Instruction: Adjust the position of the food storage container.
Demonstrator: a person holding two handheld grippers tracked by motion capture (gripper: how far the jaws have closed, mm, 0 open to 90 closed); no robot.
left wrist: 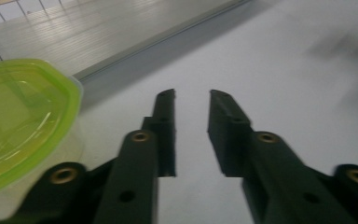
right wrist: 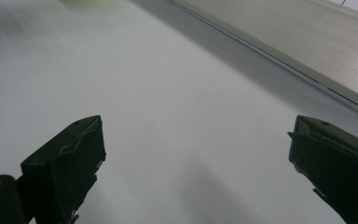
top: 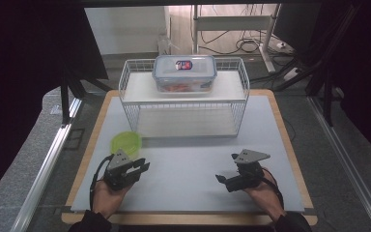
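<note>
Near the front edge of the white mat [top: 188, 159], both grippers rest low with nothing between their jaws. Left gripper [top: 142, 166] sits at the mat's front-left part, held by a hand [top: 104, 195] that comes in from below; its jaws stand a narrow gap apart, parallel and empty, as the left gripper view [left wrist: 192, 98] shows, with bare mat between the tips. Just behind and to the outer side of that gripper lies the green lid [top: 126, 143], flat on the mat and close to the jaws but not touching them; in the left gripper view the lid [left wrist: 18, 116] fills the near left corner, translucent, with a raised rim.

Right gripper [top: 227, 168] sits at the mat's front-right part, well apart from the lid, in the other hand [top: 263, 193]. Its jaws are spread wide, and in the right gripper view [right wrist: 196, 140] bare mat lies between them.

Behind the lid, at the mat's far half, stands a white wire rack [top: 125, 92] with two shelves. On its top shelf sits a clear box [top: 184, 77] with a blue-rimmed lid clipped on and something orange inside; what that is cannot be told
</note>
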